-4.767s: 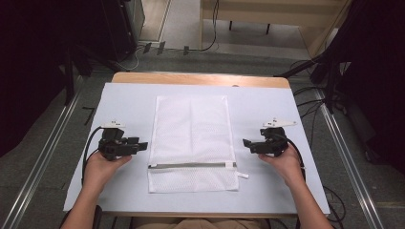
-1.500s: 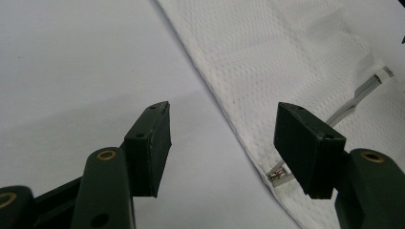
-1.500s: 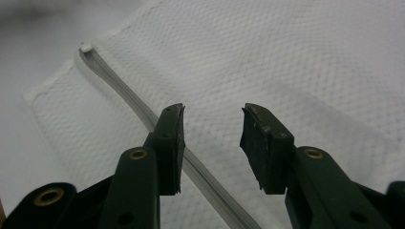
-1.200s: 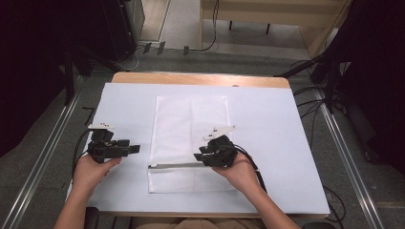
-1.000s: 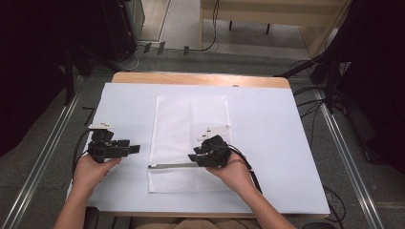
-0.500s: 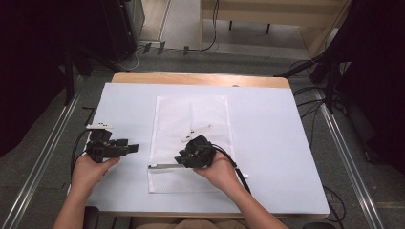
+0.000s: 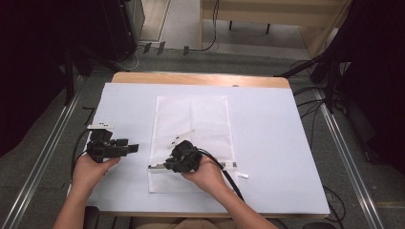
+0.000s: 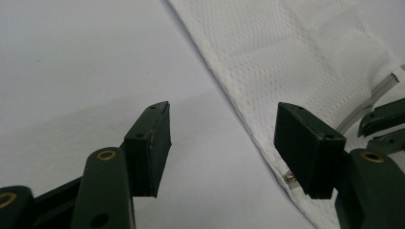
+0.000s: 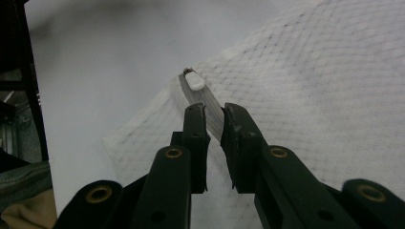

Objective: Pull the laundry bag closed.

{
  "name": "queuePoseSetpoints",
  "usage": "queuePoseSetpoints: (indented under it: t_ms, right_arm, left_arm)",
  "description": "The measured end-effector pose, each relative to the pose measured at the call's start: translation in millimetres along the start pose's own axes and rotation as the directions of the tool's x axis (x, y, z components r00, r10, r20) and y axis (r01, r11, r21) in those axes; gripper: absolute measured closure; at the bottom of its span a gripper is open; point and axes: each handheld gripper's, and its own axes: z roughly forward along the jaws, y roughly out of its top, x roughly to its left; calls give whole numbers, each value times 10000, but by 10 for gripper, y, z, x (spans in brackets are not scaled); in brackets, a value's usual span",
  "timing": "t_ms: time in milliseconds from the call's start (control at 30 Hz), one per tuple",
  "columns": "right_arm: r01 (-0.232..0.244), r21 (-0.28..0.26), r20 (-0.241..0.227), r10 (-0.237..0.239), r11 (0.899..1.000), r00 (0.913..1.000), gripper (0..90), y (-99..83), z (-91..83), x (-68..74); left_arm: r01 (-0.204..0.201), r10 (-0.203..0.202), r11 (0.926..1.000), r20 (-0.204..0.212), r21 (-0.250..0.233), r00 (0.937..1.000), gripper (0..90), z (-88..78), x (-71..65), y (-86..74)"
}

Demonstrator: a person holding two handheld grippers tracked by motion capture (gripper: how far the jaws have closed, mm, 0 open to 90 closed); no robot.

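A white mesh bag (image 7: 191, 121) lies flat in the middle of the table, with a grey zipper strip (image 7: 224, 165) across its near end. My right gripper (image 7: 168, 164) rests on the bag near the strip's left end. In the right gripper view its jaws (image 9: 215, 114) have just been closing and stand a narrow gap apart. The zipper strip (image 9: 210, 107) runs between them, and a small white tab (image 9: 195, 80) lies just ahead. My left gripper (image 7: 133, 148) hovers open left of the bag (image 8: 286, 57), nothing between its jaws (image 8: 222, 138).
The table (image 7: 267, 124) is covered in pale sheet. A loose white tab (image 7: 242, 175) lies at the zipper's right end. A cable (image 7: 224, 174) trails from the right gripper over the bag. Metal rails (image 7: 344, 157) and dark stands flank the table.
My right hand has slid left along the zipper strip towards the bag's left edge, and its jaws have narrowed. The left hand has kept still.
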Motion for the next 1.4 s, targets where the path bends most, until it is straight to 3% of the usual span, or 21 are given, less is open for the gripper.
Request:
queuePoseSetpoints:
  t_ms: [300,767,1000,1200,1333,1400]
  right_arm:
    - [-33,246,-420,44,9997,9991,779,34,209,93]
    - [-368,186,-436,376,9992,9983,752,103,419,93]
    - [-446,267,-442,457,9986,9980,788,162,503,114]
    - [-121,369,-407,136,9992,9991,877,179,513,95]
    - [9,300,-436,4,9995,9990,878,204,478,89]
    - [289,302,-421,-276,9991,9987,878,242,453,75]
  left_arm:
    - [6,-6,10000,-5,-3,10000,380,0,8,-2]
    - [33,-33,10000,-25,19,10000,380,-7,27,0]
    - [145,-145,9999,237,-7,9996,394,-18,51,-10]
    - [61,-59,10000,372,-49,9993,418,-41,57,-43]
    - [-215,209,9997,463,135,9987,428,-36,37,-67]
    - [-268,258,9995,558,180,9981,430,-31,23,-73]
